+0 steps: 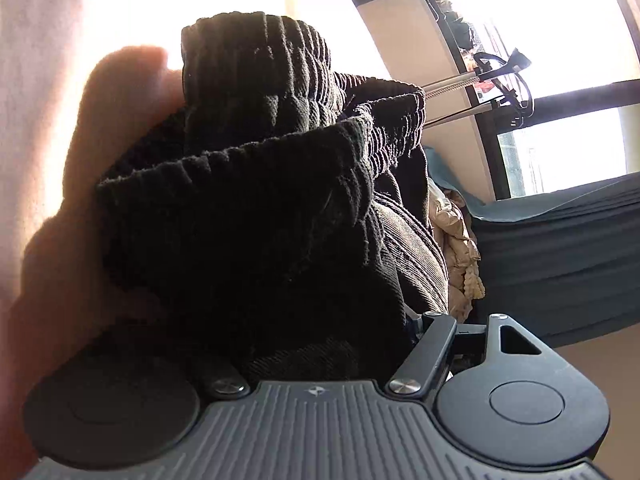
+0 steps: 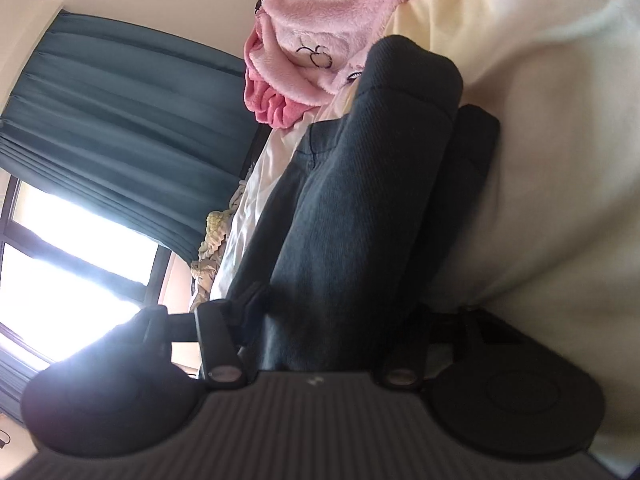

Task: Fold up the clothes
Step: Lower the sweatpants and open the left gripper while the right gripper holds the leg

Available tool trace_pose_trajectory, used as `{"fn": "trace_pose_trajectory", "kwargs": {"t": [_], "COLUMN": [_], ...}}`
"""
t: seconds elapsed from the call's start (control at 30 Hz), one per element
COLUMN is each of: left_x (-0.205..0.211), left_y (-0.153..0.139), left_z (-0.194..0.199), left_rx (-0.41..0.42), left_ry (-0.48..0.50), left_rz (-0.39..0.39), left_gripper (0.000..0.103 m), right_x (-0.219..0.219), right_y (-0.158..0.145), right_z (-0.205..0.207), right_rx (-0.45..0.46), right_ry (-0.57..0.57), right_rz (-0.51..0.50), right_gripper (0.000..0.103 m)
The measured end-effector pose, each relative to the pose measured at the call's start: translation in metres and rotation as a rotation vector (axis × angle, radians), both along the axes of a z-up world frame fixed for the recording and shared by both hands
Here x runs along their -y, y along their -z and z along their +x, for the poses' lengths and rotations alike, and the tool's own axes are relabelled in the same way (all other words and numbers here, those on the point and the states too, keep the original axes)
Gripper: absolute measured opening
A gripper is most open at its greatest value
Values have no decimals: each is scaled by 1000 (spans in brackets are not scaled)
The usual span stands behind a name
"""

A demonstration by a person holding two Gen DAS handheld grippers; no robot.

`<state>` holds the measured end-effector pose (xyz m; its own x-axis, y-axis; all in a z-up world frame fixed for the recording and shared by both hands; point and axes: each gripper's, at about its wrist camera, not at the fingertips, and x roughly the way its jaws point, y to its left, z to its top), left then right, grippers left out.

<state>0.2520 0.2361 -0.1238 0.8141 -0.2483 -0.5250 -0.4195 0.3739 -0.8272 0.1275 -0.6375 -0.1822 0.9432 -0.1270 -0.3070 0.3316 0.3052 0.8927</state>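
Left wrist view: ribbed black garment (image 1: 256,208) bunched between closed jaws. Right jaws likewise clamped on it (image 2: 360,208). Tension should be kept even, edges aligned before creasing.

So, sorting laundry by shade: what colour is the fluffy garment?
Pink fluffy garment, clearest in the right wrist view.

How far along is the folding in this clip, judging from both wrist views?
Done: no finished fold or stack shows in either view. In hand: the black ribbed garment bunches over the left gripper, and dark ribbed fabric drapes over the right gripper; whether either is clamped is hidden. Left: the fold itself, plus the pink fleece garment lying beyond.
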Motion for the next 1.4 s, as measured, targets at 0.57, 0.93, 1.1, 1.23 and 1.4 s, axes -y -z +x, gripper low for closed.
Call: {"fn": "trace_pose_trajectory", "kwargs": {"t": [0.57, 0.93, 1.1, 1.23, 1.4], "left_x": [-47, -66, -56, -44, 5], "left_y": [-82, -70, -82, -101, -144], "left_z": [-102, -180, -186, -205, -232], "left_rx": [18, -42, -68, -51, 44], "left_ry": [-31, 15, 38, 76, 145], "left_rz": [1, 131, 174, 290, 652], "left_gripper": [9, 14, 43, 57, 69], "right_x": [-37, -56, -50, -39, -33], "right_y": [-60, -28, -26, -8, 0], "right_z": [-64, -144, -153, -158, -144], "right_rx": [-6, -73, -23, 28, 48], "right_ry": [62, 55, 135, 185, 200], "right_rz": [-27, 291, 269, 317, 306], "right_gripper": [9, 12, 25, 28, 33]}}
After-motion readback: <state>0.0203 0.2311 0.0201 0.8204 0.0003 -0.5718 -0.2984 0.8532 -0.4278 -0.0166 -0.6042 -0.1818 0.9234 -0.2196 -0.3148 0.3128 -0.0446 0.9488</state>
